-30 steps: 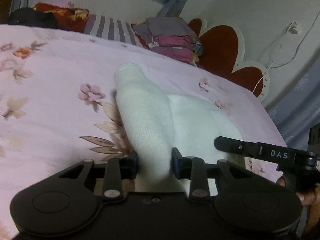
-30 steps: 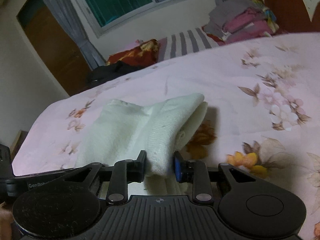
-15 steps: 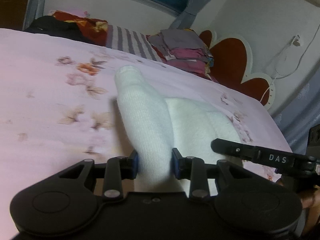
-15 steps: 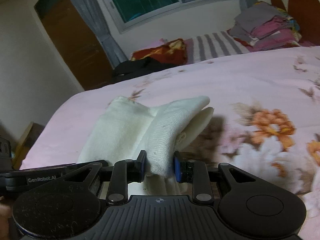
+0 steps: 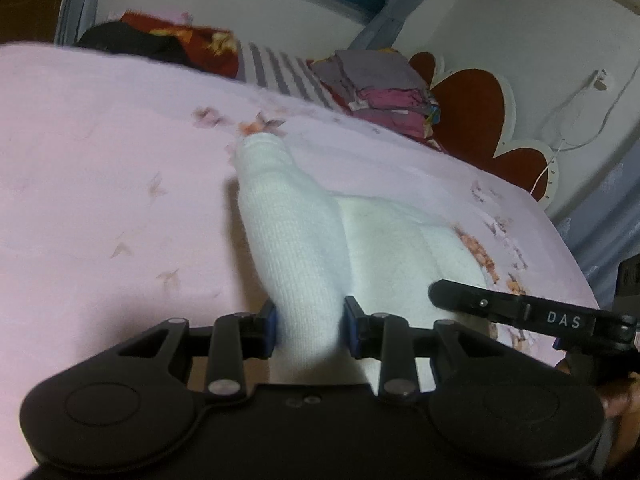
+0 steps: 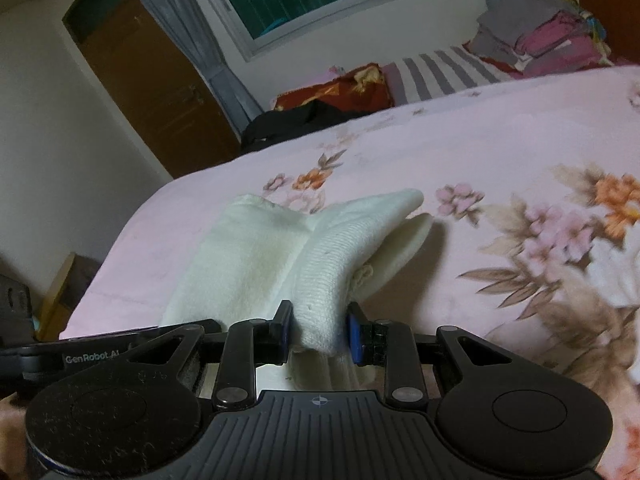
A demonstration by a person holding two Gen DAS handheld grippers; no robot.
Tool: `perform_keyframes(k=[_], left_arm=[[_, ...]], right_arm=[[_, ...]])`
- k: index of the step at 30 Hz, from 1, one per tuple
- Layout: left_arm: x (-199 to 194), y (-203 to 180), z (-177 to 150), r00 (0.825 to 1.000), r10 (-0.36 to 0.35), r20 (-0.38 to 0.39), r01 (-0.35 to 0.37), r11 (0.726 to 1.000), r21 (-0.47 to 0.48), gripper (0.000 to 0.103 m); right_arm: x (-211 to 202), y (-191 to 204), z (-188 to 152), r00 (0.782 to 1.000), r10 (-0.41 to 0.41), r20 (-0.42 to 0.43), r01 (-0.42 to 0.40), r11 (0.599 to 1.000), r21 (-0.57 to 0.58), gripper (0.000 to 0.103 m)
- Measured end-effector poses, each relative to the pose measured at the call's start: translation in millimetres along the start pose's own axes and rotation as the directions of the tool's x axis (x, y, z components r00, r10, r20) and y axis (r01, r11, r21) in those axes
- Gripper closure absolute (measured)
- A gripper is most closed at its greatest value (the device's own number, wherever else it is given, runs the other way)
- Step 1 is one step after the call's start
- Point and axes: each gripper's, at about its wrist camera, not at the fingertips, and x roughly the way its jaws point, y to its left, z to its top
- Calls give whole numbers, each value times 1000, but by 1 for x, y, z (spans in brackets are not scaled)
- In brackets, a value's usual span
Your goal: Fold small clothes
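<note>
Left wrist view: left gripper (image 5: 308, 330) clamped on a bunched fold of the white knit (image 5: 296, 248), pads narrow with cloth filling the gap. Right wrist view: right gripper (image 6: 318, 332) likewise pinched on a thick ridge of the knit (image 6: 340, 248), jaws narrow, fabric between them. Knit held just above the floral bedspread (image 5: 100, 180), slung between both grippers, far end drooping toward the spread; whether touching it, cannot tell. Other gripper's finger visible at each frame edge, so both grips close together on the near edge.

Judged soft, light, limp: sags wherever unsupported, no stiffness to hold a crease alone. Ribbed texture likely grippy against the pads, little slip risk. Stretchy, so a hard pull apt to distort the shape rather than flatten it. Best held at edge corners, well apart, keeping the edge taut. Bunched grips as now risk a lumpy fold. Folded pile (image 6: 544, 36) waiting at the far side of the bed.
</note>
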Motion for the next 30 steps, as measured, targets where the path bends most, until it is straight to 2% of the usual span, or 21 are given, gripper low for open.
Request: perform_keyframes(k=[4, 7, 10, 11, 14, 15, 18, 20, 22, 23, 24, 27, 28, 29, 30], left_arm=[[16, 27, -9, 999, -25, -39, 22, 998, -64, 71], [22, 50, -18, 997, -63, -46, 56, 988, -147, 53], [23, 60, -21, 993, -110, -33, 103, 982, -159, 52], [23, 61, -19, 993, -117, -30, 111, 982, -155, 49], [22, 66, -4, 994, -109, 6, 109, 985, -131, 45], [25, 68, 2, 992, -122, 18, 123, 983, -139, 45], [37, 75, 16, 986, -156, 50, 162, 974, -157, 47], [47, 77, 21, 986, -158, 55, 165, 972, -165, 49], [53, 79, 21, 979, -188, 74, 199, 963, -180, 49], [55, 81, 20, 974, -207, 89, 220, 958, -186, 49], [56, 83, 19, 965, -234, 120, 253, 948, -191, 49], [49, 85, 14, 934, -273, 231, 315, 933, -172, 51], [47, 85, 13, 939, -246, 241, 288, 944, -159, 51], [48, 84, 13, 959, -179, 221, 216, 964, -154, 51], [52, 85, 15, 982, -85, 171, 111, 982, -151, 49]], right_arm=[[21, -6, -9, 999, -24, -21, 24, 999, 26, 76], [39, -28, -16, 995, -63, -81, 69, 995, 73, 75], [41, -44, -22, 996, -18, -85, 31, 989, 146, 73], [41, -45, -20, 996, -11, -89, 24, 989, 148, 70], [35, -45, -12, 999, -2, -51, 9, 991, 134, 47], [36, -47, -8, 1000, -8, -29, 12, 991, 136, 46], [54, -62, 8, 999, 28, -43, -18, 974, 224, 46], [67, -68, 15, 998, 29, -48, -17, 972, 234, 47], [74, -71, 18, 999, 33, -37, -24, 974, 227, 50], [75, -70, 19, 999, 42, -22, -37, 978, 205, 60], [74, -69, 19, 999, 54, -6, -52, 983, 175, 66], [67, -56, 17, 998, 49, 50, -50, 998, 28, 72], [65, -52, 14, 997, 34, 66, -32, 999, -26, 72], [67, -49, 11, 998, 1, 67, 5, 997, -77, 72], [74, -48, 8, 997, -62, 51, 67, 991, -115, 69]])
